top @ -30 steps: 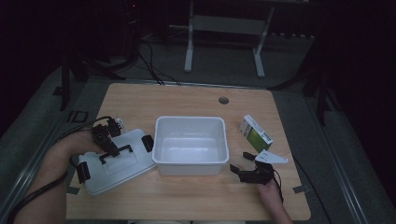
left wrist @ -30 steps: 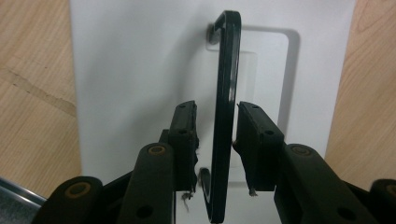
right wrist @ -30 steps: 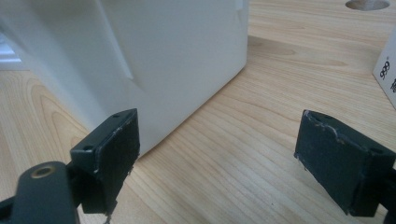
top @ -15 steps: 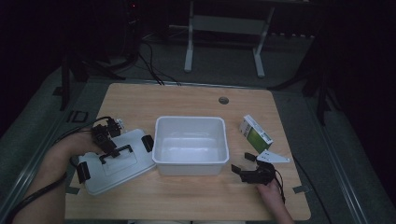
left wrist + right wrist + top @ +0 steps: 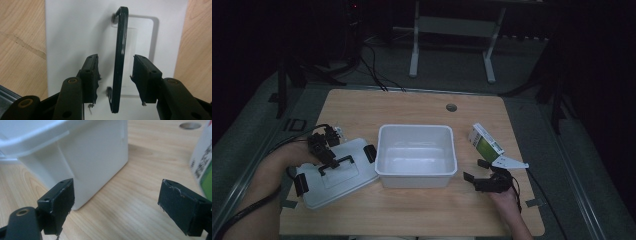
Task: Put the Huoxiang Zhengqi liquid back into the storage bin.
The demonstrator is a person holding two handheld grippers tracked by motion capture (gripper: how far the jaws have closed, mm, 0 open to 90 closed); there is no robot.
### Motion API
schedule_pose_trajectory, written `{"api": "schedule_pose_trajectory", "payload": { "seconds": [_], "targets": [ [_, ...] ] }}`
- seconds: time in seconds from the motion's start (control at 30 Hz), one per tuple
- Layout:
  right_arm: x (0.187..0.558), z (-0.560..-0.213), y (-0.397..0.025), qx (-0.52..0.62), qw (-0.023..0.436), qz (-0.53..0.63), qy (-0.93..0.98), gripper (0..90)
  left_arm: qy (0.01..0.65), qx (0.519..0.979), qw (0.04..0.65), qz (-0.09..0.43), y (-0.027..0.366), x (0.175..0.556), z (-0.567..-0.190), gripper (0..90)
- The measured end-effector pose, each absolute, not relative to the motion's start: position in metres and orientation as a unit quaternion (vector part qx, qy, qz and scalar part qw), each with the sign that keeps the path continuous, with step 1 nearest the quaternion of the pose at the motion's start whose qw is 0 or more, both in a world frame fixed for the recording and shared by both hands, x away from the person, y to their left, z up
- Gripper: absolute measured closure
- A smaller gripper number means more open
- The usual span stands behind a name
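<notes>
Straddling the black handle (image 5: 120,60) of the white lid (image 5: 337,172), the left gripper (image 5: 115,75) has its jaws parted narrowly, one on each side of the bar and not touching it. In the left gripper view the handle's long axis runs straight away from the gripper, between the jaws. From the high view the lid lies flat near the tabletop's (image 5: 412,107) front left corner, its long axis running left to right and tilted a little, so the right end sits farther from the front edge; black latches show at both short ends. The left gripper (image 5: 323,150) comes over the lid's far left part.

Near the front right edge, the right gripper (image 5: 479,181) hovers low with its jaws spread wide and nothing between them, just beside the right front corner of the white bin (image 5: 416,155). That open bin stands at the middle of the tabletop, its near corner showing in the right gripper view (image 5: 82,165). Beyond the right gripper, a green-and-white carton (image 5: 485,142) lies toward the right edge, its long axis slanting from far left to near right.
</notes>
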State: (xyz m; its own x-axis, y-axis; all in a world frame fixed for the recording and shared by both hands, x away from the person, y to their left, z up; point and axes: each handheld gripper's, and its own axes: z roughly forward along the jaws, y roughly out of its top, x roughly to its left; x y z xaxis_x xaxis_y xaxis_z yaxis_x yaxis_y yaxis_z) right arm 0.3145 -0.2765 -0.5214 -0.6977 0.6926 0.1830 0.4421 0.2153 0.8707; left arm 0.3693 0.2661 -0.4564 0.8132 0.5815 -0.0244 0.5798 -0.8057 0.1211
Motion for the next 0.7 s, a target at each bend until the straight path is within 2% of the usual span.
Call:
{"api": "schedule_pose_trajectory", "payload": {
  "seconds": [0.33,0.7],
  "targets": [
    [0.324,-0.49,-0.292,0.371,0.147,0.511,0.761,14.2,0.306,0.95,0.064,0.006,0.268,0.367,-0.456,56.1],
    [0.35,-0.465,-0.317,0.394,0.174,0.499,0.752,15.1,0.309,0.949,0.063,-0.007,0.266,0.365,-0.458,54.1]
  ]
}}
